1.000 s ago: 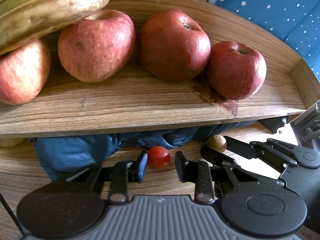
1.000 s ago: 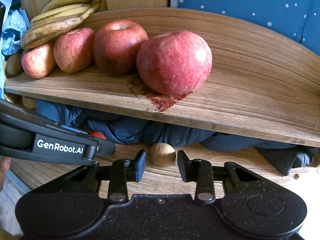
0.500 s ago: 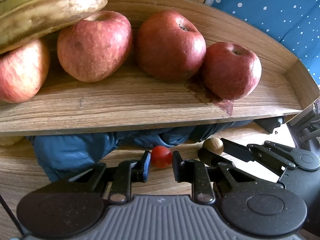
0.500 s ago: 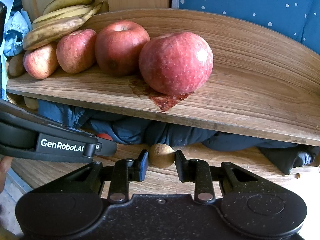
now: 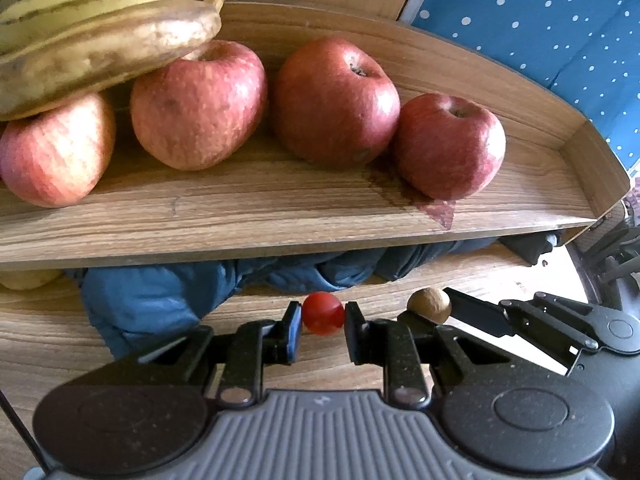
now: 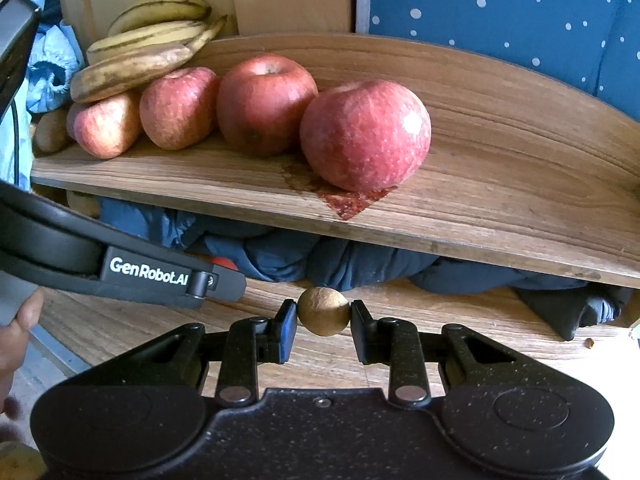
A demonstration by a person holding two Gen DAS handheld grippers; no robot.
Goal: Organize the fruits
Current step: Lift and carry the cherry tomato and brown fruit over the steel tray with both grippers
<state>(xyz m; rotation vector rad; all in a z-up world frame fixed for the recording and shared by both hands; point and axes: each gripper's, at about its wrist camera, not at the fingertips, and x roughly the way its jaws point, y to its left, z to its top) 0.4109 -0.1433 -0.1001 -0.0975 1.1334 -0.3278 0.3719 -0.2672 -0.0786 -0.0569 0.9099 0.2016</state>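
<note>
Left gripper (image 5: pixel 322 322) is pinched on a cherry tomato (image 5: pixel 322 313), pads flat against both sides. Right gripper (image 6: pixel 324 318) is clamped the same way on a small brown fruit (image 6: pixel 323 311), likely a longan. Both grips sit at the fingertips, across the widest part; my read is that keeps a round item from squirting out.

Both fruits are held low over the wood tabletop (image 6: pixel 360 360), just in front of a crumpled blue cloth (image 5: pixel 160 300). Above and ahead of both grippers is a wood tray (image 5: pixel 280 216) with a raised curved back rim. Four apples (image 5: pixel 336 100) sit in a row on it, bananas (image 5: pixel 100 48) resting on the left-hand apples. Looks sorted by type, so the free tray area to the right of the last apple is the probable drop zone.

Materials:
- tomato: glossy, thin skin, soft, so keep squeeze light
- brown fruit: matte, rough shell, stiffer
- apples: speckled, firm
- bananas: brown-streaked, overripe
- tray: smooth grain, reddish stain under the rightmost apple
</note>
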